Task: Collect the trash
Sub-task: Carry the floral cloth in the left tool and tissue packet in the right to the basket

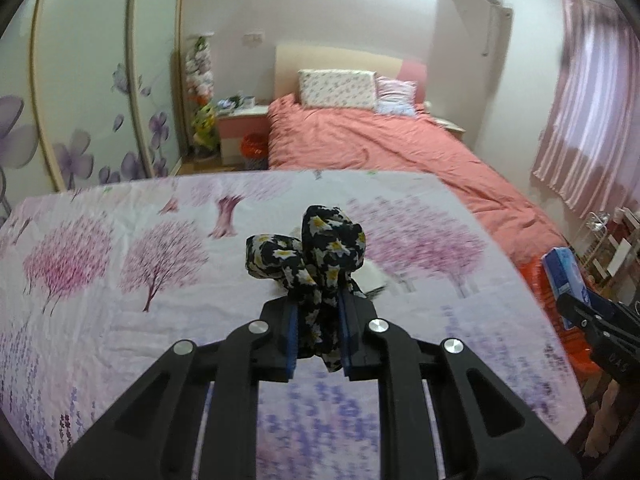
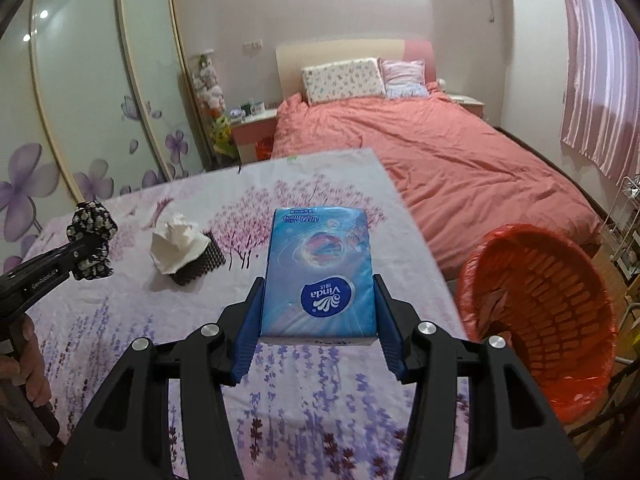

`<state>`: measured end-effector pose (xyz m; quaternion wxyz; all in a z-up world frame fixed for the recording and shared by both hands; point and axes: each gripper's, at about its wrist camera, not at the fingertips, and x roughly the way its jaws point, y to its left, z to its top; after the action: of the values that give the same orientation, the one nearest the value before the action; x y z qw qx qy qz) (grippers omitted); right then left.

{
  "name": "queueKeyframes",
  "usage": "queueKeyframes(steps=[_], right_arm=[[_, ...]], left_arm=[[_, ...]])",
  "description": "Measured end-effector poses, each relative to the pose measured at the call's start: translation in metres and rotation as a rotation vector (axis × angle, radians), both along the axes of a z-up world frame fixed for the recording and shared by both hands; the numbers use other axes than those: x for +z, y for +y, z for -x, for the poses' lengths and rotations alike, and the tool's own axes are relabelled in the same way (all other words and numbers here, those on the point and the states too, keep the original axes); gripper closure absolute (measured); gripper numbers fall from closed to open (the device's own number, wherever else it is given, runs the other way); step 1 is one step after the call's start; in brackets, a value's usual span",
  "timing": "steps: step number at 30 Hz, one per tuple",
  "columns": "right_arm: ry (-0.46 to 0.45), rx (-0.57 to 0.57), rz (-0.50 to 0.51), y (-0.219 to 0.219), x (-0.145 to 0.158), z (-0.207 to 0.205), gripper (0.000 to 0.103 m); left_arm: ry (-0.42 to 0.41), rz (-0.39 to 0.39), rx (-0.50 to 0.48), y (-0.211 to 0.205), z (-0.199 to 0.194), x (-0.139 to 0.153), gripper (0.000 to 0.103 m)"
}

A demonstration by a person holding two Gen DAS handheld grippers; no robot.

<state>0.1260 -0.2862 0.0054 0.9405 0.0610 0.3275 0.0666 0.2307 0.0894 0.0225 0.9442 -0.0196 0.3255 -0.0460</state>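
Two grippers are each loaded over the desk [image 2: 120,300], which wears a cloth printed with pink trees and purple flowers. Nearest, the right gripper [image 2: 318,320] is closed on a blue Vinda tissue pack [image 2: 320,272], its blue pads pressed against the pack's two long sides and the pack lifted above the cloth. The left gripper [image 1: 318,334] is clamped narrowly on a black floral fabric bundle [image 1: 312,256], whose two knotted lobes rise past the fingertips. Just right of the desk edge stands an orange basket [image 2: 536,312] lined with an orange bag; a few pale scraps lie against its inner wall, though what they are I cannot tell. Farther along the desk, between the two grippers in the right wrist view, a crumpled white tissue [image 2: 178,246] rests against a black ribbed object [image 2: 202,266], touching it. Beyond the desk lies a bed [image 2: 440,160] with a salmon cover and two pillows, a nightstand [image 2: 256,128] beside it, a wardrobe [image 2: 80,120] with purple flowers on its doors at the left, and pink curtains [image 2: 596,80] at the right.
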Motion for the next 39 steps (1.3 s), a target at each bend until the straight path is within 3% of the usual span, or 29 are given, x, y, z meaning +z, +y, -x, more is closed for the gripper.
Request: queueKeyframes(steps=[10,20,39], right_arm=[[-0.079,-0.087,-0.038,-0.041,0.019,0.033,0.051],[-0.107,-0.198,-0.065,-0.090,0.018,0.047,0.051],[-0.087,-0.387,-0.149,-0.184,-0.014,0.038,0.051]], left_arm=[[-0.055,0.033,-0.144,-0.064,0.023,0.029,0.086],[-0.082,0.057,-0.319,-0.151,0.038,0.043,0.086],[0.039,0.081,-0.591,-0.309,0.024,-0.010,0.086]])
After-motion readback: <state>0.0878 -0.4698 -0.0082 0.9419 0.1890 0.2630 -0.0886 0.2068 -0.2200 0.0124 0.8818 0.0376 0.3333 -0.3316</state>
